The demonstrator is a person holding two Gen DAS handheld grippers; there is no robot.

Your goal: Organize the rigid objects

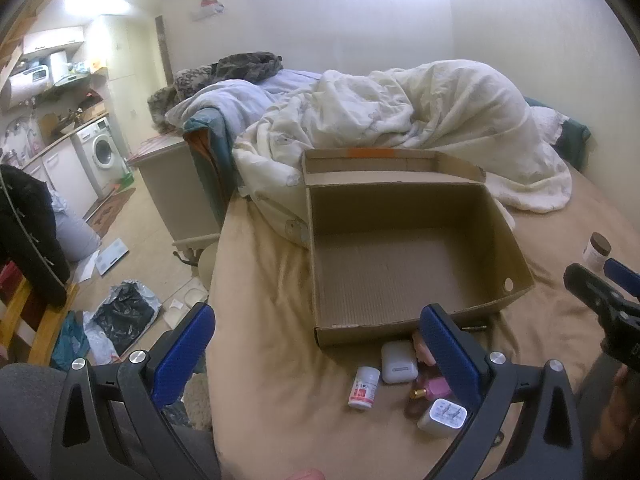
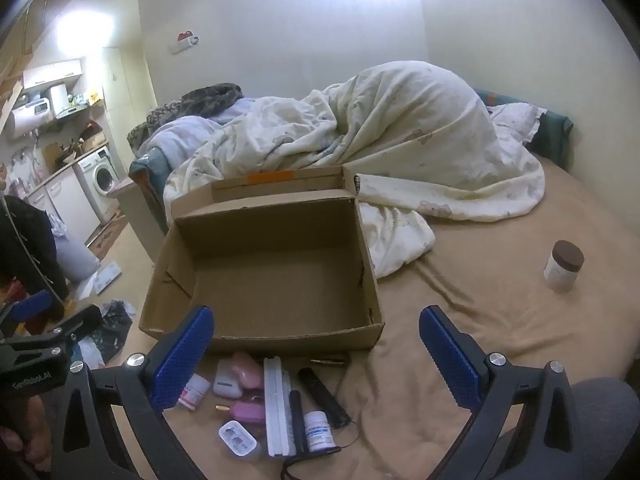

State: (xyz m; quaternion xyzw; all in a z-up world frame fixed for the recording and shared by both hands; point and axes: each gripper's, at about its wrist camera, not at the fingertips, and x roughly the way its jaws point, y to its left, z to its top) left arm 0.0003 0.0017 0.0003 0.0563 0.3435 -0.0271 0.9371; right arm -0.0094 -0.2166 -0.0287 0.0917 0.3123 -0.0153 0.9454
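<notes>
An open, empty cardboard box sits on the tan bed sheet. In front of it lies a cluster of small items: a white pill bottle with a red label, a white earbud case, a pink bottle, a white charger plug, a white flat bar, a black stick and a blue-label pill bottle. A brown-lidded jar stands apart to the right. My left gripper and my right gripper are open and empty above the cluster.
A rumpled white duvet lies behind the box. The bed's left edge drops to a floor with bags and papers. A nightstand and a washing machine stand at the left.
</notes>
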